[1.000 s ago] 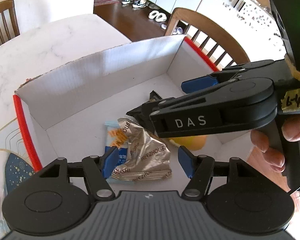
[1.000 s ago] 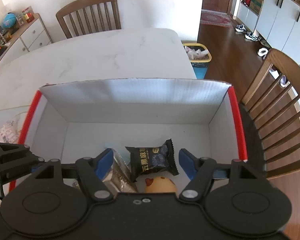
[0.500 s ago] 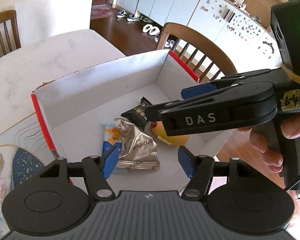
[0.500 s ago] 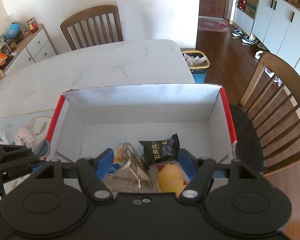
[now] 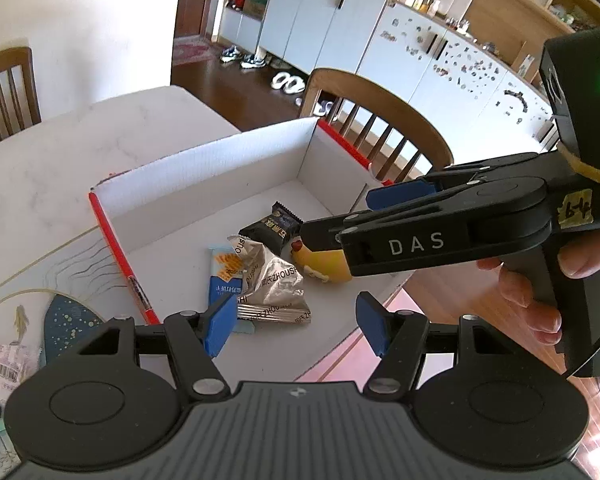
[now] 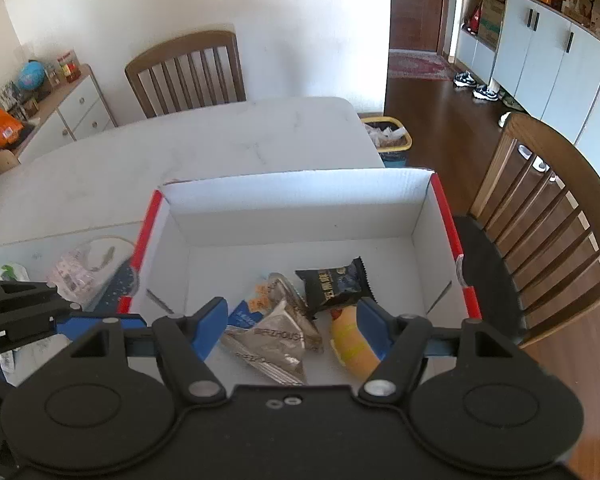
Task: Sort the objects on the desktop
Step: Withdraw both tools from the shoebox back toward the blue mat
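Both grippers are hanging over the white box (image 6: 300, 216) sitting on the counter (image 6: 180, 152). The left gripper (image 5: 296, 320) is holding its fingers wide with nothing between them, and so is the right gripper (image 6: 288, 324). Inside the box, a silver wrapper (image 6: 276, 340), a blue packet (image 5: 225, 276), a black snack pack (image 6: 334, 286) and a yellow toy (image 6: 352, 346) are lying bunched together.

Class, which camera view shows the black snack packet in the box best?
The right wrist view: the black snack packet lies fully exposed on the floor of the box. In the left wrist view the right gripper hides part of it.
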The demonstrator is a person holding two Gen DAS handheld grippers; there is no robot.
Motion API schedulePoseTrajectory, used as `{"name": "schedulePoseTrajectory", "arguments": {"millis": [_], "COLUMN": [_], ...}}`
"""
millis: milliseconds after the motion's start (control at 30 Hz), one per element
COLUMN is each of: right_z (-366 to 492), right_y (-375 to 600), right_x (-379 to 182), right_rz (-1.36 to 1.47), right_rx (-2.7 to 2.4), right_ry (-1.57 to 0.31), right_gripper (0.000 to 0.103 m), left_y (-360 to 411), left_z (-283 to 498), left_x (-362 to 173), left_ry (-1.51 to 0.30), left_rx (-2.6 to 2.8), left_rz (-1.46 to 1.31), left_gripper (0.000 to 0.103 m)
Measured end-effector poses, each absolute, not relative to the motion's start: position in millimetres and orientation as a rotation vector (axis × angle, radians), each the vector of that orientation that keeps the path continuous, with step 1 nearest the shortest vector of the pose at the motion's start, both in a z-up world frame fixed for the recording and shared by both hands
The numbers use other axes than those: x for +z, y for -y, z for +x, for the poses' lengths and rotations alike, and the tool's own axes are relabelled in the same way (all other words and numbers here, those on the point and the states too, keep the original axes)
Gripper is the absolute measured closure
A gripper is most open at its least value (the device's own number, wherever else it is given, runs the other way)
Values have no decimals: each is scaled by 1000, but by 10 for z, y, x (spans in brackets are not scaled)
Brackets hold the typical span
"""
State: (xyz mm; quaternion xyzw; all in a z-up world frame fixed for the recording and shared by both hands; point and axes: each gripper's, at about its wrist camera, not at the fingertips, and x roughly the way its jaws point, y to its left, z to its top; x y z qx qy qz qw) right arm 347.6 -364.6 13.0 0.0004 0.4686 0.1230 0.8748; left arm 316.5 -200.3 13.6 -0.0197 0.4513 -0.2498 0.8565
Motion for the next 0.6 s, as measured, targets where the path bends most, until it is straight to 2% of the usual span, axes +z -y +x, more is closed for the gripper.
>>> {"name": "schedulePoseTrajectory", "arguments": {"millis": [600], "right_z": [2980], "right_y": [3308], "right_x": [239], "right_rz": [30], "right_rx": [205], "right_ry": [-895], "right_gripper": [32], "left_y": [1611], "left_z": [2745], "left_x": [281], "left_ry": [-873], "left_rx": [-537], "left_rz": [-48], "left_gripper": [39]}}
